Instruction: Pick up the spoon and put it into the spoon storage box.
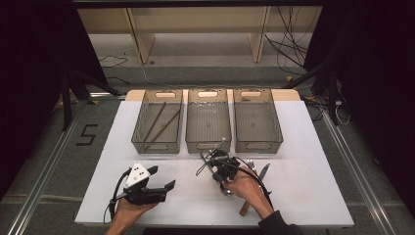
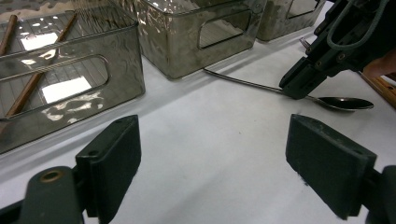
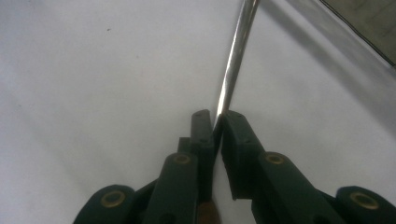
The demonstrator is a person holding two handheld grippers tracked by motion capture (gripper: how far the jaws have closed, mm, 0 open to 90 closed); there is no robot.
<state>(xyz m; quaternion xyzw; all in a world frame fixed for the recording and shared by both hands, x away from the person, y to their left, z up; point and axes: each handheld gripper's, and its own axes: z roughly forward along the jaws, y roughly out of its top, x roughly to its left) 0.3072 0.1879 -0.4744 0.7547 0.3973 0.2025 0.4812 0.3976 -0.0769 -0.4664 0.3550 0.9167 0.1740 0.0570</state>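
Spoon (image 2: 327,99) on white table (image 2: 210,140)

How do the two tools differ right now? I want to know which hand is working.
The right tool is shut on the spoon, pinching its handle; the left tool is open with nothing between its jaws. The right tool tips down to the white table near the middle bin; the left tool lies level, apart from any cutlery. Both are black, two-jawed and hand-held.
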